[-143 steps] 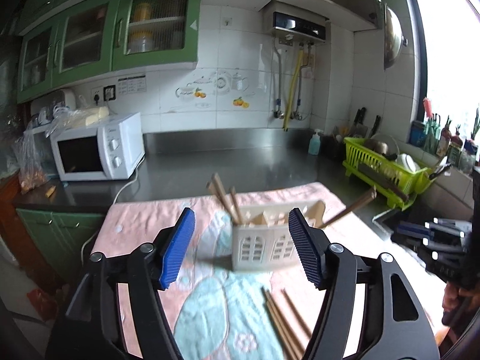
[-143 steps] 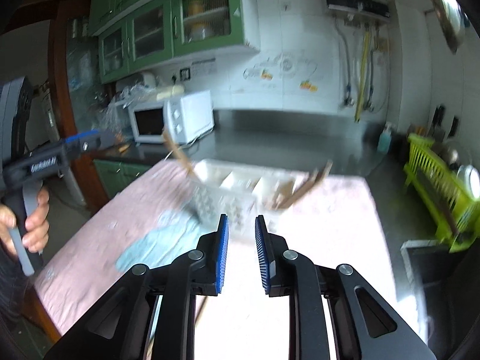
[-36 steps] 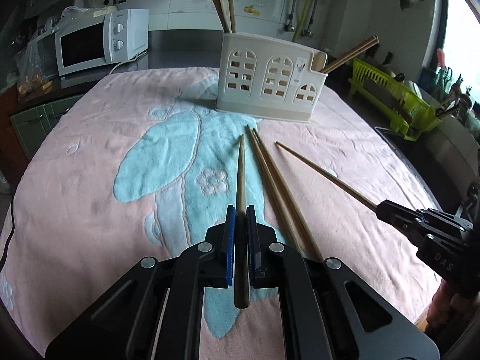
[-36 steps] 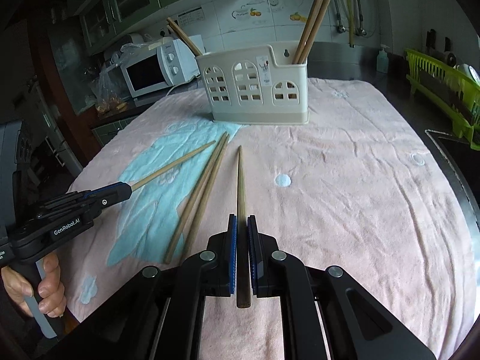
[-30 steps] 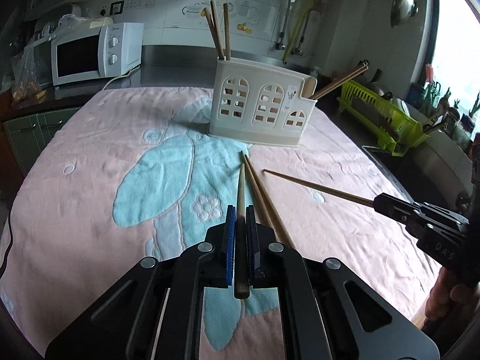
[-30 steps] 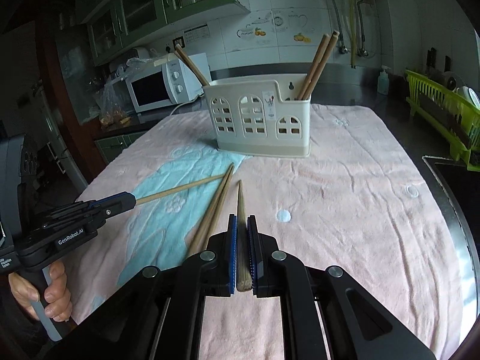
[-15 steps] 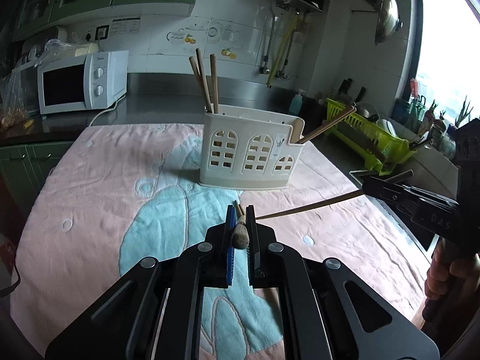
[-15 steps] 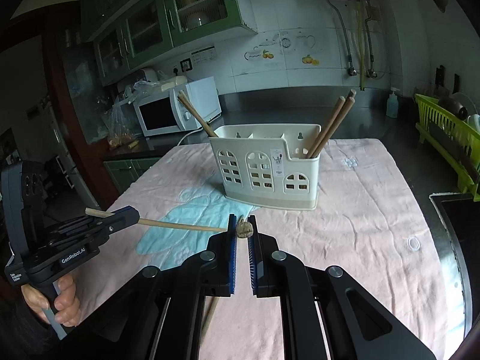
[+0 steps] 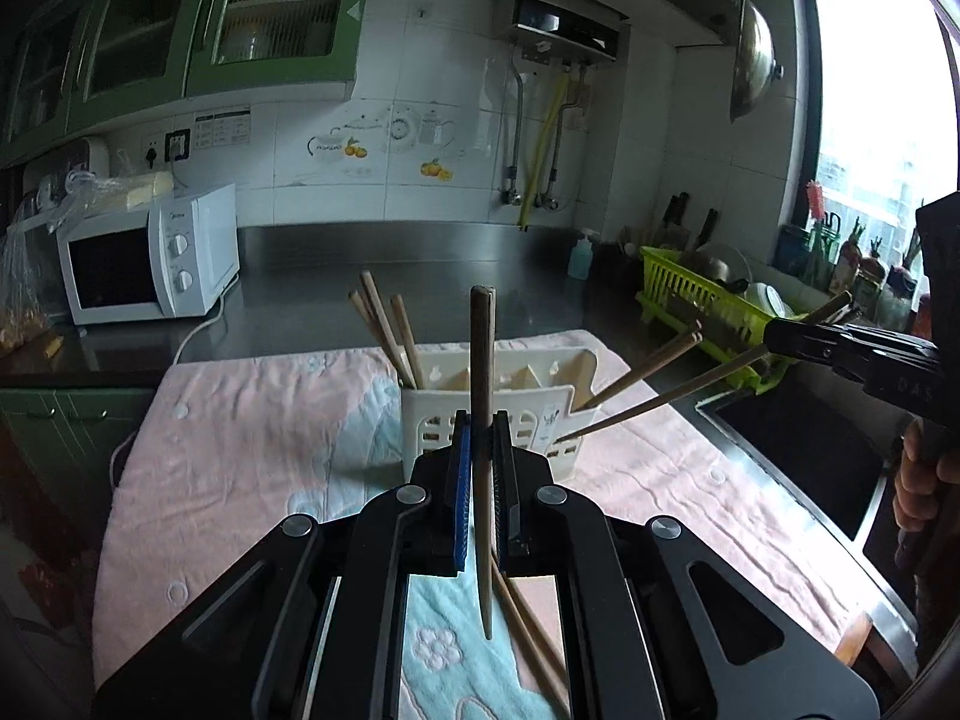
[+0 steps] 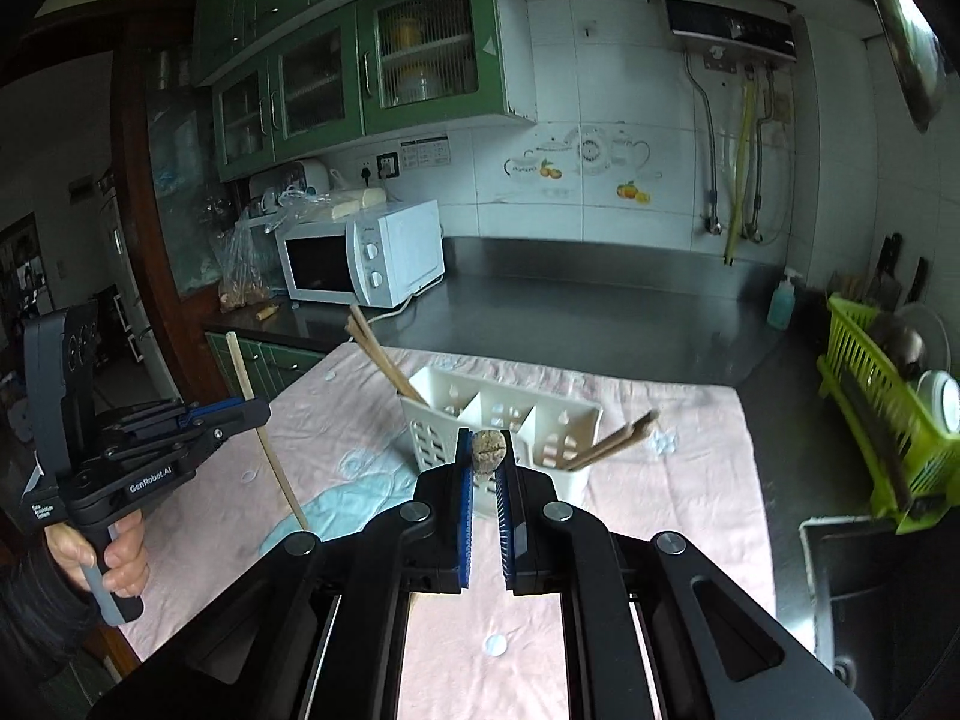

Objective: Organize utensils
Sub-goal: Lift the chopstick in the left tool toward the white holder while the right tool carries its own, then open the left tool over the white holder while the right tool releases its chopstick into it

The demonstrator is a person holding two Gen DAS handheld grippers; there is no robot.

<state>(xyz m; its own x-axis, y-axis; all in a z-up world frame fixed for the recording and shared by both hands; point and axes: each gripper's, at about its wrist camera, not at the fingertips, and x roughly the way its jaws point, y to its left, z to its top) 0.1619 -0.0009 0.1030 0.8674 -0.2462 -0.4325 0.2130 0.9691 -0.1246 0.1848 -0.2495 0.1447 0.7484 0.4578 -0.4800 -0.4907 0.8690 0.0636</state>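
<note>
Clamping: left gripper (image 9: 482,468) jaws closed on chopstick (image 9: 482,420) | right gripper (image 10: 485,468) jaws closed on second chopstick (image 10: 489,450)

My left gripper (image 10: 252,414) has white words on its black side, and I can read "GenRobot.AI" there. A small white label sits lower on its handle, but those letters are too tiny for me. My right gripper (image 9: 774,339) shows faint letters that look like "DAS". The microwave (image 10: 366,255) has a small brand name I cannot read. The wall notice (image 10: 425,151) is too small.
</note>
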